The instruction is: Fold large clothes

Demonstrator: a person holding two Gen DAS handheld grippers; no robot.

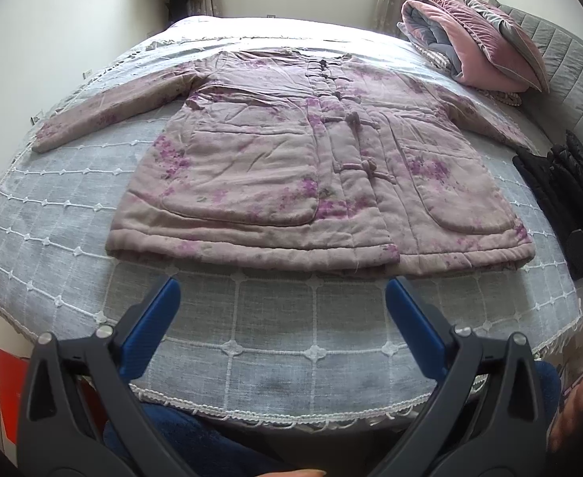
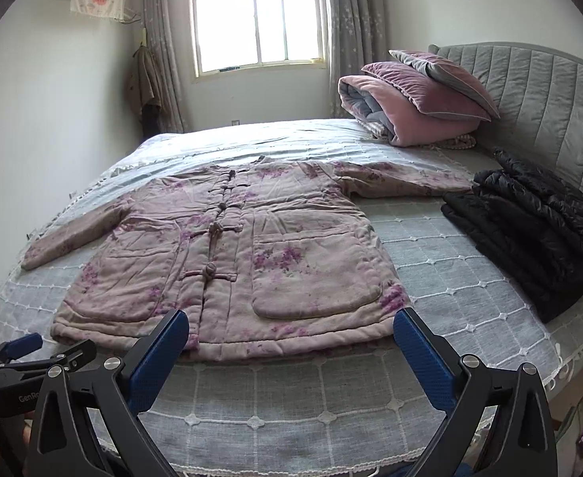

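Observation:
A pale pink padded jacket [image 1: 275,159] with purple flowers and knot buttons lies flat on the bed, front up, both sleeves spread out to the sides. Its hem faces me. The right wrist view shows the same jacket [image 2: 227,250], filling the middle of the bed. My left gripper [image 1: 283,298] hangs open just short of the hem, nothing between its blue pads. My right gripper [image 2: 291,330] is open too, above the hem's right half, and holds nothing. The left gripper [image 2: 33,348] also shows at the lower left of the right wrist view.
The bed carries a grey cover [image 1: 275,338] with a white grid pattern. A folded black puffer coat [image 2: 537,230] lies at the right. Pink and grey pillows [image 2: 418,99] are stacked by the grey headboard [image 2: 549,111]. A wall runs along the bed's left side.

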